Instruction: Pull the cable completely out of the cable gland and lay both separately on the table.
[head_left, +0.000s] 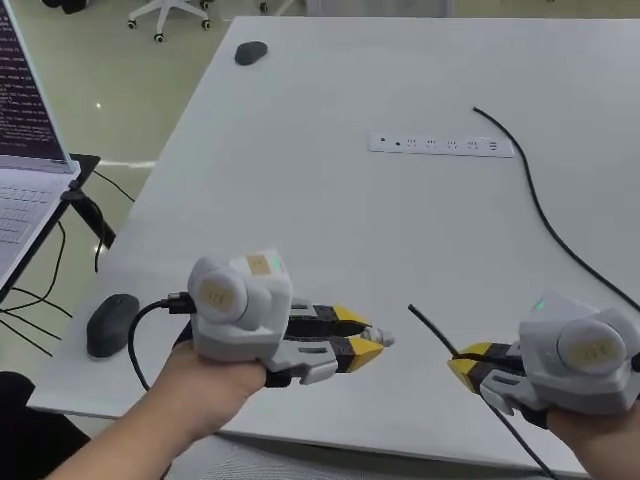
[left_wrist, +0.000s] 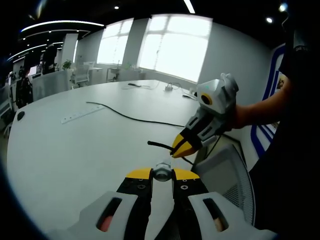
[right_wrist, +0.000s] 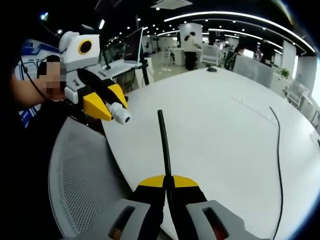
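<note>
Evidently free; left gripper (head_left: 370, 333) clamps small grey cable gland (left_wrist: 162, 171), right gripper (right_wrist: 168, 179) pinches thin black cable (right_wrist: 163, 145); next, set both down apart.

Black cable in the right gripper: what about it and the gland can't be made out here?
Thin black cable: its far length, cut off by the head view's bottom edge past the right gripper.
Small grey cable gland: its body, hidden between the jaws of the left gripper.
</note>
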